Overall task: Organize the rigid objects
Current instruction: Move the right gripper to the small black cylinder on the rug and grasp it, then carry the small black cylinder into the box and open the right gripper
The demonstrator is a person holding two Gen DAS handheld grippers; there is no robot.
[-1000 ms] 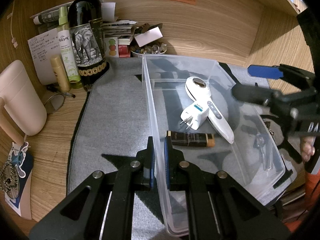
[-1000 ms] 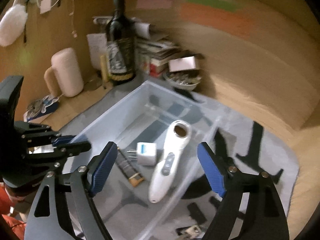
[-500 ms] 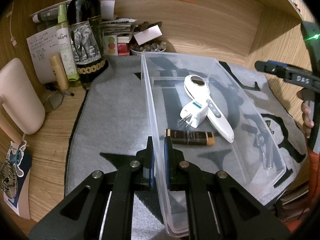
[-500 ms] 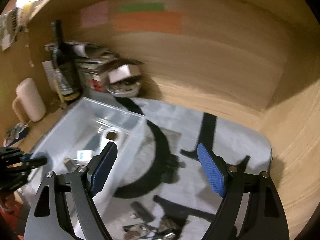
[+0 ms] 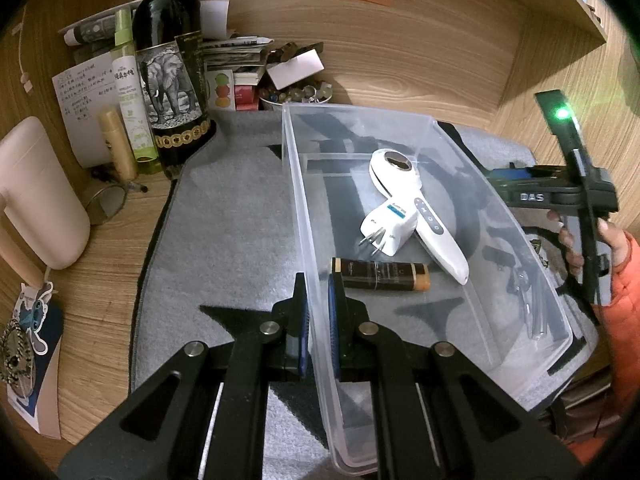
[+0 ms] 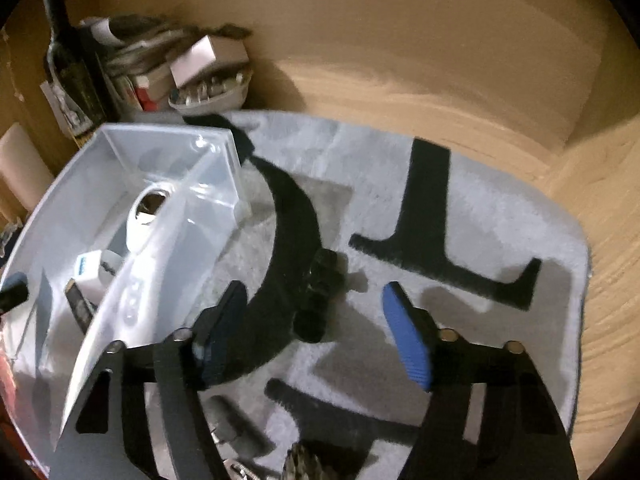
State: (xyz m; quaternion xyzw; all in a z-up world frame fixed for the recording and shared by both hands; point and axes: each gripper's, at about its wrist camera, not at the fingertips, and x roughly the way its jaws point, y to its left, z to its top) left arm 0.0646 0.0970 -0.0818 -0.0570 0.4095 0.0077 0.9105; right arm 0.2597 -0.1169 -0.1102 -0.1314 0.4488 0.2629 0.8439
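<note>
A clear plastic bin stands on a grey mat. It holds a white handheld device, a white plug adapter and a dark brown tube. My left gripper is shut on the bin's left wall near its front end. My right gripper is open and empty above the mat to the right of the bin. A small black object lies on the mat between its fingers. The right gripper also shows at the right edge of the left wrist view.
A wine bottle, a green spray bottle, a small tan tube, papers, books and a bowl of small items crowd the back left. A cream jug stands at left. Small items lie on the mat near the front. Wooden walls enclose the back and right.
My right gripper has swung away from over the bin to the mat on its right and come down lower. My left gripper has kept its hold on the bin wall.
</note>
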